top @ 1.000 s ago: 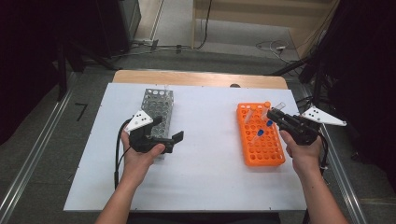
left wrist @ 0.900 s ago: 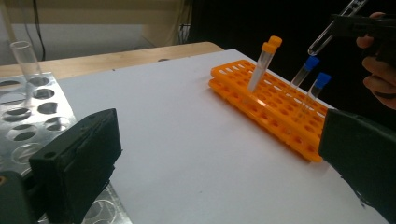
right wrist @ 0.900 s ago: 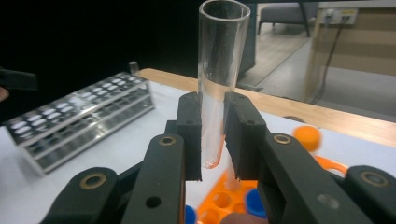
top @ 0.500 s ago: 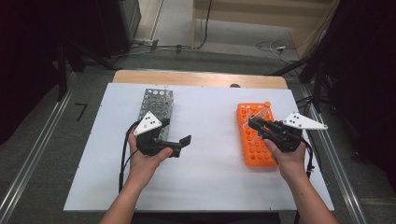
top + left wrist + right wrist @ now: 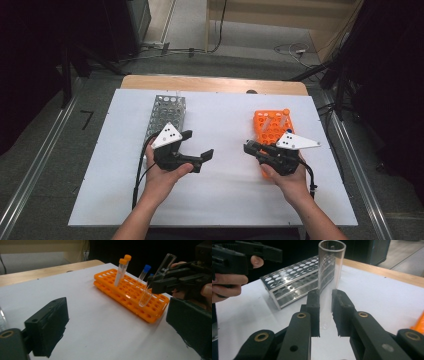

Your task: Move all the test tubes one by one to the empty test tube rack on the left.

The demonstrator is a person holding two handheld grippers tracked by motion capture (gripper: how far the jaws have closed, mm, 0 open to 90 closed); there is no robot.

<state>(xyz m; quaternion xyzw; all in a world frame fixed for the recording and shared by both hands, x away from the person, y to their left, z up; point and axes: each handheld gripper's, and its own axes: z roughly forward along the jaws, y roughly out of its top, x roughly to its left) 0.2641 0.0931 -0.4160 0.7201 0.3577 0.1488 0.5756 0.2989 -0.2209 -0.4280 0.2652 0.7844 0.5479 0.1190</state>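
My right gripper (image 5: 325,312) is shut on a clear, uncapped test tube (image 5: 329,272) held upright between its pads. In the high view, the right gripper (image 5: 250,147) hovers at the left edge of the orange rack (image 5: 267,125). The orange rack (image 5: 130,293) holds two orange-capped tubes (image 5: 122,270) and a blue-capped one (image 5: 144,272). The left gripper (image 5: 197,145) is open with nothing between its jaws, which have just been closing a little. It sits right of the metal rack (image 5: 167,112) and points toward the right gripper (image 5: 151,282) and the clear tube (image 5: 156,281).
The white tabletop (image 5: 225,200) carries both racks, with a wooden strip (image 5: 215,84) along its far edge. The metal rack (image 5: 292,282) lies beyond the held tube, with the left gripper (image 5: 237,257) to its upper left. Metal rails run along both sides of the table.
The right gripper has carried the clear tube leftward, from over the orange rack to its left edge. The left gripper has shifted slightly to the right.
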